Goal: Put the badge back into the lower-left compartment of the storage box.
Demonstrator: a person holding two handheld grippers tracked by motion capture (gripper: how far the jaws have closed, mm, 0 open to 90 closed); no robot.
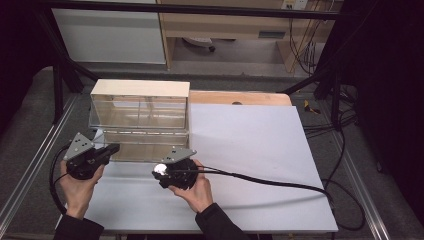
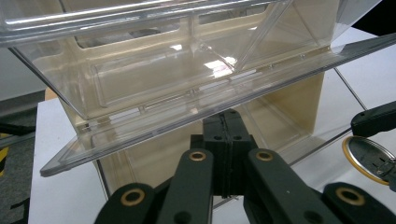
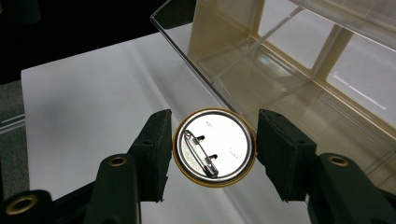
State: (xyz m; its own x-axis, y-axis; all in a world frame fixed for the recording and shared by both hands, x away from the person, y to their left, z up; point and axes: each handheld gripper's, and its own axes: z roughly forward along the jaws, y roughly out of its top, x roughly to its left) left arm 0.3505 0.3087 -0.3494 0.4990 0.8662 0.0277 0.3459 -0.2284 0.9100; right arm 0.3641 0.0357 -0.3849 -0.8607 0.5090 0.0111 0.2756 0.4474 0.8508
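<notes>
Two grippers are seen in the high view at the near side of the clear drawer box (image 1: 140, 117): the left gripper (image 1: 114, 148) is held at its left front corner, the right gripper (image 1: 159, 172) just before its front, above the white tabletop (image 1: 250, 150). A round pin badge (image 1: 161, 169) is carried at the right jaws, so the right hand is judged nearer to the open drawer.

From the left gripper view, the jaws are shut on the front lip of the pulled-out drawer (image 2: 187, 121).

From the right gripper view, the badge (image 3: 215, 147) is gripped by its rim, pin side up, and the drawer opening (image 3: 280, 70) lies ahead to the right.
</notes>
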